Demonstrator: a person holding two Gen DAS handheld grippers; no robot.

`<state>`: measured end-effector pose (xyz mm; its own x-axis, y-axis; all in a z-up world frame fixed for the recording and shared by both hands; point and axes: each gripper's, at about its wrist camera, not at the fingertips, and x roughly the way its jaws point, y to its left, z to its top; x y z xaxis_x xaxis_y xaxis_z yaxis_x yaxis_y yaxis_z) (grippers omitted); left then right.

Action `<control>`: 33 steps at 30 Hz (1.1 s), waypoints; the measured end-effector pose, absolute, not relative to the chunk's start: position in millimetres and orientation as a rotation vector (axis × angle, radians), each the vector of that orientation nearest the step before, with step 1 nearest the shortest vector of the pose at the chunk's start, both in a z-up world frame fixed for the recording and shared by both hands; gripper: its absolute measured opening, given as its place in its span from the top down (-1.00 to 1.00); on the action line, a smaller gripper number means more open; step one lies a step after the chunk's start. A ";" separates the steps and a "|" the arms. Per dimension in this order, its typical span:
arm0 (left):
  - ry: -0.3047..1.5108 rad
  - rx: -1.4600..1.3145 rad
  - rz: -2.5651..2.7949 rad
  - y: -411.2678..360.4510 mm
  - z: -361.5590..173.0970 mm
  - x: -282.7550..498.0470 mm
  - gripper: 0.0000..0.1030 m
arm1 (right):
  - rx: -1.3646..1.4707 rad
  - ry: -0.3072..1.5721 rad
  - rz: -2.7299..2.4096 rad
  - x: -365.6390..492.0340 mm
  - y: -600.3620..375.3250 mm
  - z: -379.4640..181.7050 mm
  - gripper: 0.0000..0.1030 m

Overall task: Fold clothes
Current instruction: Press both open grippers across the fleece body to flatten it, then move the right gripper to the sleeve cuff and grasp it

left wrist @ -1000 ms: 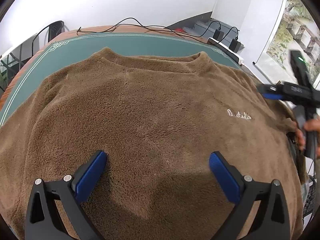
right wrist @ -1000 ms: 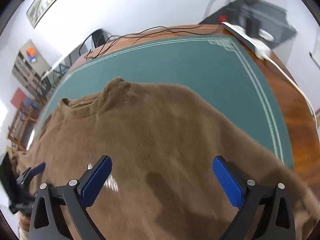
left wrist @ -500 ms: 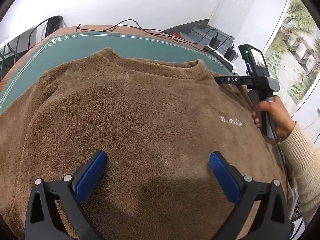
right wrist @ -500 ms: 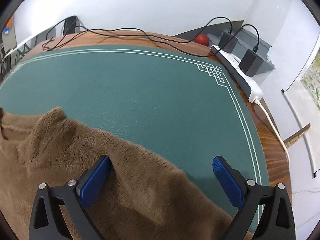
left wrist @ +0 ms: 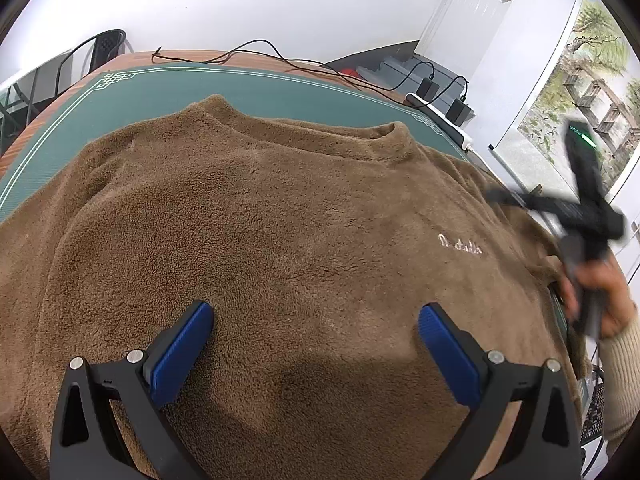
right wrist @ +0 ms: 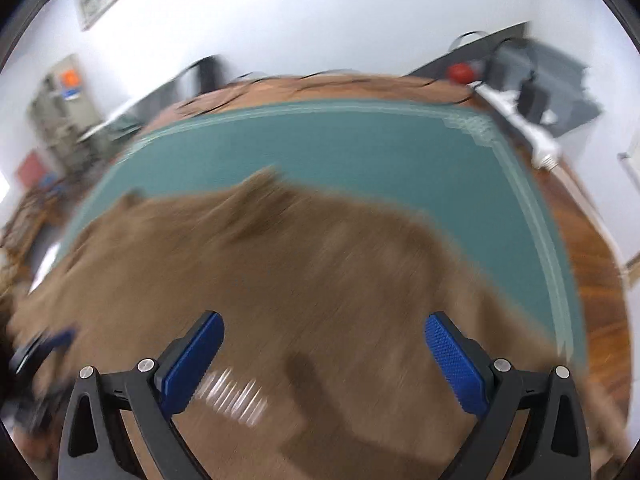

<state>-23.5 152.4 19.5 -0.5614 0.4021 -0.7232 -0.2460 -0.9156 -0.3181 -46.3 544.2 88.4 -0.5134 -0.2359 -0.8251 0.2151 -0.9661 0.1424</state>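
Your left gripper (left wrist: 314, 328) hovers over the lower middle of the brown fleece sweater (left wrist: 280, 220), its blue pads spread wide with nothing between them. The sweater lies flat, front up, on the green mat (left wrist: 168, 92), collar toward the far edge, and no fold shows yet, so you look to be at the start: choosing grip points. Next you will likely need each claw to close on a hem or sleeve edge. Your right gripper (right wrist: 324, 344) is also spread wide and empty. The left view gives crisp detail: the embroidered logo (left wrist: 460, 245) and your right hand (left wrist: 596, 300). The right view is motion-blurred, but shows the mat's right border and the wooden table (right wrist: 592, 264) beyond.
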 end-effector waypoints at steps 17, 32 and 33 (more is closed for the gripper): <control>-0.249 -1.213 2.480 152.3 19.2 -24.9 -1.00 | 1.296 0.175 -2.317 226.7 544.0 57.3 -0.99; -0.090 -1.325 2.494 179.0 24.4 -16.3 -1.00 | 1.176 0.280 -2.476 279.6 556.1 52.3 -0.99; -0.111 -1.325 2.479 180.6 25.7 -11.7 -1.00 | 1.156 0.275 -2.495 281.5 558.3 54.2 -0.99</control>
<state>-11.7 180.6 25.7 -0.5148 0.3208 -0.7951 -0.2482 -0.9434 -0.2199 281.5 558.3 54.2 -0.5915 -0.2529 -0.7656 0.4138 -0.9101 -0.0191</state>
